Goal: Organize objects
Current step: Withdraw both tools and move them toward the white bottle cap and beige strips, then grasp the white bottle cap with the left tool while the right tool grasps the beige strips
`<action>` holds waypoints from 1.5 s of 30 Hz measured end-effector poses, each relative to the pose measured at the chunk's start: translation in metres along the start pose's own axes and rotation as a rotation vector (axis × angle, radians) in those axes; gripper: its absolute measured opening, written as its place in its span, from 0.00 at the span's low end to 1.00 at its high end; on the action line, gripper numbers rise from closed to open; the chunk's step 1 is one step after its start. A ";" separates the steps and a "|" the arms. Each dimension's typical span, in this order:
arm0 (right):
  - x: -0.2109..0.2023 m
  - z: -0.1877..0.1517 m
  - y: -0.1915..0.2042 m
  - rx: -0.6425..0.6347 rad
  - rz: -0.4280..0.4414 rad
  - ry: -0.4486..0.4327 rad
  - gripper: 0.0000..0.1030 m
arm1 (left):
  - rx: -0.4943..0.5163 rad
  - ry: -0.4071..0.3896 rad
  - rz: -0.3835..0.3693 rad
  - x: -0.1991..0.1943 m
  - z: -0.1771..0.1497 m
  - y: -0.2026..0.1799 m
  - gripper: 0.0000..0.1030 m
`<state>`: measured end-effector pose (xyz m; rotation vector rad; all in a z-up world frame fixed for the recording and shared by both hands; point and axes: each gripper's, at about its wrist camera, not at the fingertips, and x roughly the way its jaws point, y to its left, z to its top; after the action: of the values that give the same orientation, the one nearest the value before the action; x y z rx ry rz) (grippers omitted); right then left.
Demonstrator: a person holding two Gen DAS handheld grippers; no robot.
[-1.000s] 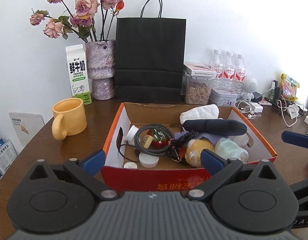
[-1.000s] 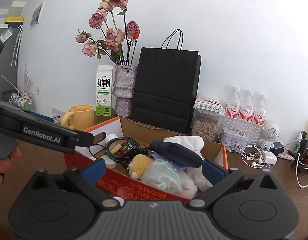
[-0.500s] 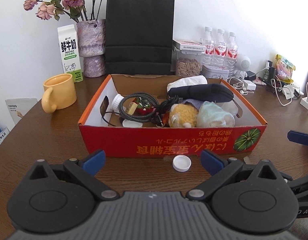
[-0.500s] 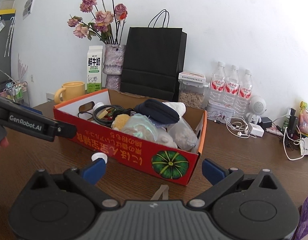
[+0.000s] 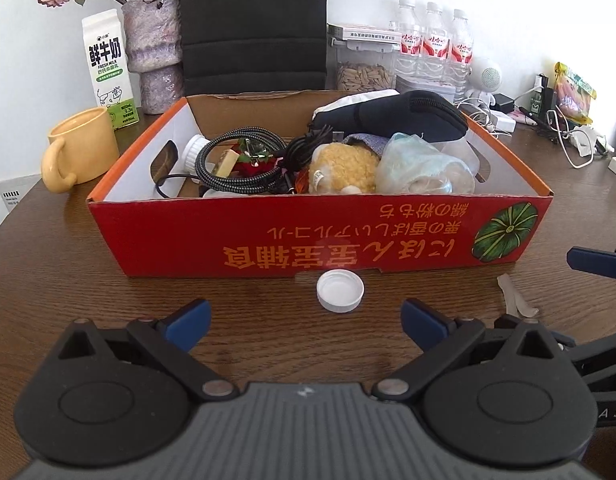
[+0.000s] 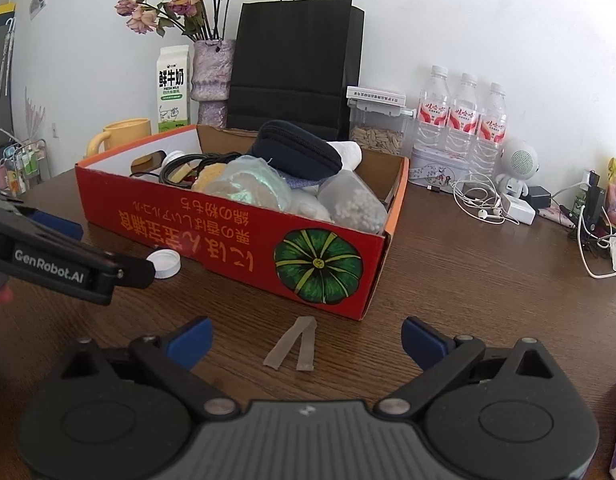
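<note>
A red cardboard box on the wooden table holds a coiled cable, a black pouch, a yellow plush and plastic bags. A white bottle cap lies on the table just in front of the box. My left gripper is open and empty, low over the table, with the cap just ahead of its fingers. My right gripper is open and empty near the box's front right corner, with a folded strip of tape between its fingers.
Behind the box stand a yellow mug, a milk carton, a vase of dried roses, a black paper bag, a seed container and water bottles. Cables and chargers lie at the right.
Both grippers have pulled back from over the box and dropped lower, toward the table's near side. The cap and the tape strip have come into view in front of the box.
</note>
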<state>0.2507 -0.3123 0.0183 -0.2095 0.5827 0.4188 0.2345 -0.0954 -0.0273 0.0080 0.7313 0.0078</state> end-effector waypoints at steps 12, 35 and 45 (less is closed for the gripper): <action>0.021 0.000 -0.009 0.063 0.056 0.053 0.71 | 0.000 0.024 0.014 0.033 0.004 -0.010 1.00; 0.022 0.000 -0.008 0.069 0.048 0.054 0.72 | 0.007 -0.034 0.003 0.035 0.001 -0.011 1.00; 0.014 0.000 -0.004 0.064 0.074 0.014 0.06 | 0.055 -0.095 -0.081 0.022 -0.005 -0.022 0.29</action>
<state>0.2627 -0.3119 0.0105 -0.1303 0.6181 0.4694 0.2474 -0.1175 -0.0455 0.0309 0.6361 -0.0894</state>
